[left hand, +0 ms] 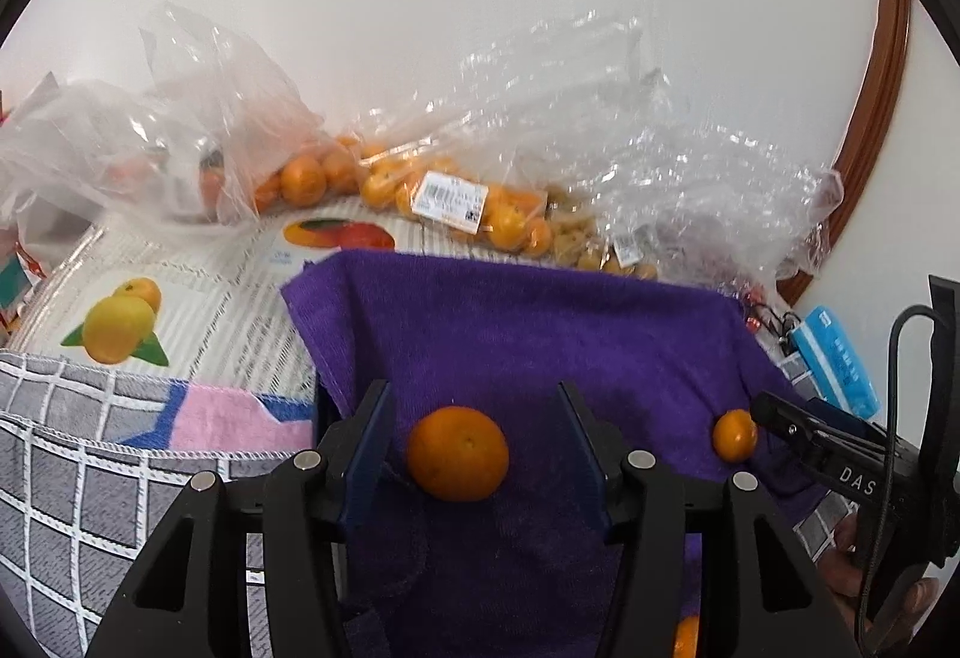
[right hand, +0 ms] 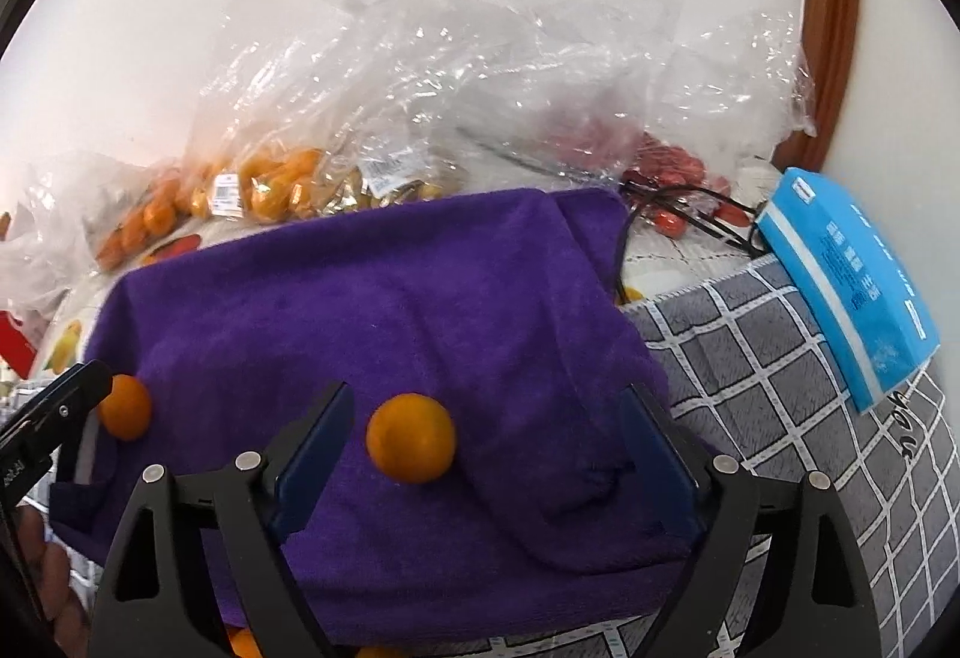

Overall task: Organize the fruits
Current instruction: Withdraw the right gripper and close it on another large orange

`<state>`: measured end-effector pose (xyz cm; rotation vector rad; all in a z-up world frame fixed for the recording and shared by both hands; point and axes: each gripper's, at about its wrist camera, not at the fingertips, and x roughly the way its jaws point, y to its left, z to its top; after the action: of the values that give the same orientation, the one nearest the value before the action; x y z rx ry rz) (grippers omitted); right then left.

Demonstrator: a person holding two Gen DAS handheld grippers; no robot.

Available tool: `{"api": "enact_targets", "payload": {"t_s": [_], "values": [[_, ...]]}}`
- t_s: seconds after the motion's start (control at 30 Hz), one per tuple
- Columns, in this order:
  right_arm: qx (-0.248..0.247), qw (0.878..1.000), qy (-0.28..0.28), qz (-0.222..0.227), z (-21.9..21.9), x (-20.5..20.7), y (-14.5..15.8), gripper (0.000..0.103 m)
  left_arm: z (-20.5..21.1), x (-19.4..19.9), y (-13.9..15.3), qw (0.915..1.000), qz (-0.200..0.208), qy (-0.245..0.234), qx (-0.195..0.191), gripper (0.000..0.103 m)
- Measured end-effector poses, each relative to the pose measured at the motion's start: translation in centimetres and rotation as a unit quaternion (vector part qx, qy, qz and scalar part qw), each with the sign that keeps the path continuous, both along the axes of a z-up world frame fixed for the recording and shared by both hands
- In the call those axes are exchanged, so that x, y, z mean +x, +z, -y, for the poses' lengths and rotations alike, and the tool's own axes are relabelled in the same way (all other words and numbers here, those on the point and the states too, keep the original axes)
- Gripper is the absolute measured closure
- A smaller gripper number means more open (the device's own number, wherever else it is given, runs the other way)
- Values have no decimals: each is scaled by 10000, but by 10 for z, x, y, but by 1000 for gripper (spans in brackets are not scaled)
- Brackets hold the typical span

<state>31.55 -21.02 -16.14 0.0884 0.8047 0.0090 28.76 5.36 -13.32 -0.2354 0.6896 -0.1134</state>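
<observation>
Two loose mandarins are resting on a purple towel (left hand: 540, 334). The larger mandarin (left hand: 458, 452), stem dimple facing up, is lying between the left gripper (left hand: 474, 436) fingers, untouched. The smaller mandarin (right hand: 411, 437) is sitting inside the right gripper (right hand: 486, 436), nearer its left finger. Further bagged mandarins (left hand: 384, 187), partly blurred, are lying beyond.

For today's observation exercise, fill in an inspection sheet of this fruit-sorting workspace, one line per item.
Surface: purple towel over a grey checked cloth.
Job's things: two oranges lie loose on the towel, larger orange and smaller orange; more in clear bags.
Clutter: blue packet, red fruit.
Grippers: left gripper and right gripper open, jaws clear of the fruit.
Cables: black cable beside the packet.
Surroundings: white wall, wooden frame.
</observation>
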Motion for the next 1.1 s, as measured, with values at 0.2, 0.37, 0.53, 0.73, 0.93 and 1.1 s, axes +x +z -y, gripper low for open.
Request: {"api": "enact_targets", "payload": {"t_s": [0.2,0.37,0.53,0.73,0.93,1.1], "values": [[-26,9995,279,138,-15,-12,19,15,-4,-10,23,9993,305,208,106,53],[51,9978,477,448,-25,-44,44,15,-12,-33,43,9994,281,67,-206,53],[549,9962,664,156,-23,-69,46,15,-10,-67,48,9995,278,-112,73,53],[764,9954,561,120,-20,-108,39,15,-16,-105,38,9998,129,-139,27,53],[465,9961,671,321,-22,-146,35,16,-26,-130,22,9999,-138,23,97,53],[495,9951,788,346,-19,-165,28,22,-28,-144,4,9994,-267,72,206,53]]}}
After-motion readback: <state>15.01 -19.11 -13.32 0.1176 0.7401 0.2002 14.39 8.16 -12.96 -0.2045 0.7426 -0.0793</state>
